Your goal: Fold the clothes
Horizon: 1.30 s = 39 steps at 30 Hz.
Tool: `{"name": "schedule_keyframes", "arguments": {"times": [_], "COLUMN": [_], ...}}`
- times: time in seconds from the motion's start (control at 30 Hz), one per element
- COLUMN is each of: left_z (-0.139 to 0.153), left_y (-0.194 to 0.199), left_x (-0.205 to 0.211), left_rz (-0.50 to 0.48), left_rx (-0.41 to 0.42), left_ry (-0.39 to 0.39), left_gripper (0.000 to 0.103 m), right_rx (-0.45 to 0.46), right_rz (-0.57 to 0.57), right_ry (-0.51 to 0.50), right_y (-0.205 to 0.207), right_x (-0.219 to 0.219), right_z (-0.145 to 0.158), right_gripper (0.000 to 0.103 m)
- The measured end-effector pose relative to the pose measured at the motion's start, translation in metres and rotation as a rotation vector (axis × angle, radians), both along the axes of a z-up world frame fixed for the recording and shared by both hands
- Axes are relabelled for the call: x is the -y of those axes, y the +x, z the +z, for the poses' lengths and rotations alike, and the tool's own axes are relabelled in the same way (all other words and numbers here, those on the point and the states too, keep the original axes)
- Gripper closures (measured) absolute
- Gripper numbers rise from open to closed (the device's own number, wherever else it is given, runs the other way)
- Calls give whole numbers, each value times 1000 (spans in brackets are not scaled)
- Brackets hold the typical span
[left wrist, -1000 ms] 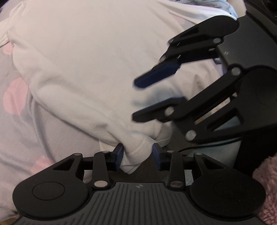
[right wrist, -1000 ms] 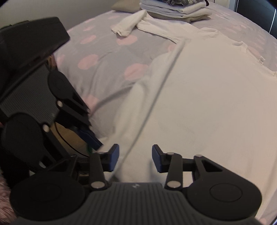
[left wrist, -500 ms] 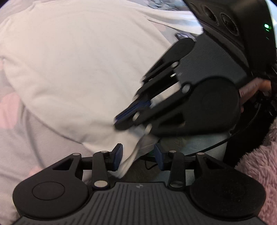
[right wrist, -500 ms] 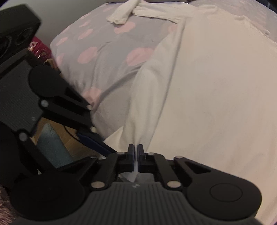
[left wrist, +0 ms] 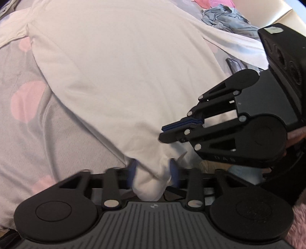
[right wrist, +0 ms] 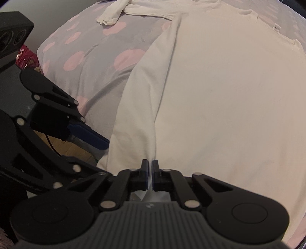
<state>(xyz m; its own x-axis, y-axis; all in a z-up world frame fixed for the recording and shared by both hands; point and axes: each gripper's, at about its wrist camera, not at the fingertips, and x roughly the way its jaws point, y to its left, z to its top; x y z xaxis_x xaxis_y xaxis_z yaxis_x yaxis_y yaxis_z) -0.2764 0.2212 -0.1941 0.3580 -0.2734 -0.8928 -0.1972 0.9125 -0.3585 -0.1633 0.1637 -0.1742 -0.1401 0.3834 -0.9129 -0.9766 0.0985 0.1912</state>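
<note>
Right gripper (right wrist: 150, 173): jaws pinched tight at the bottom centre of the right wrist view, a thin fold of the white shirt's lower hem caught between the pads.
Left gripper (left wrist: 152, 172): low centre of the left wrist view; its jaws have just been closing, and a bunched corner of the hem sits between the blurred blue pads, which look to be pressing on it. In the right wrist view only one blue finger shows, at the left edge, beside the shirt's near corner.
White shirt (right wrist: 220, 92): spread flat from the grippers up to the top of the right wrist view, collar and label at upper right, one long sleeve (right wrist: 112, 14) trailing to the upper left.
Bedspread (right wrist: 99, 57): grey with pink spots, bare to the left of the shirt.
Other laundry: a crumpled blue-grey garment (left wrist: 225, 18) at the upper right of the left wrist view, unfolded.
Done, by my reading: shirt laid out and the hem grasped at two points close together.
Left, by my reading: every fold of this shirt, sleeves included, and then the blue-grey garment.
</note>
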Motion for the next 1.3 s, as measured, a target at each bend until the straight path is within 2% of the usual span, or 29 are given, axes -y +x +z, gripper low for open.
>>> {"name": "schedule_keyframes", "arguments": {"times": [0.1, 0.5, 0.6, 0.73, 1.13, 1.17, 1.23, 1.3], "left_z": [4, 3, 12, 14, 14, 14, 13, 16], "left_y": [-1, 3, -8, -10, -5, -4, -3, -4], "left_x": [2, 10, -4, -8, -8, -8, -10, -10], "left_rz": [-10, -17, -23, -20, -29, -24, -16, -1], "left_rx": [13, -4, -5, -4, -6, -5, -10, -7], "left_ry": [-10, -30, -34, -43, -31, -30, -22, -25], "left_gripper": [86, 86, 83, 75, 74, 75, 96, 100], "right_rx": [12, 26, 27, 24, 22, 22, 22, 19], "right_rz": [5, 26, 29, 26, 32, 34, 37, 37], "right_ry": [-5, -9, -12, -15, -16, -16, -16, -16], "right_y": [-1, -3, -5, -5, -7, -7, -7, -6], "right_x": [-1, -1, -3, -1, -1, -2, -4, -4], "right_z": [-1, -2, -3, -5, -7, -7, -8, -7], "right_gripper": [95, 93, 92, 92, 92, 91, 88, 83]}}
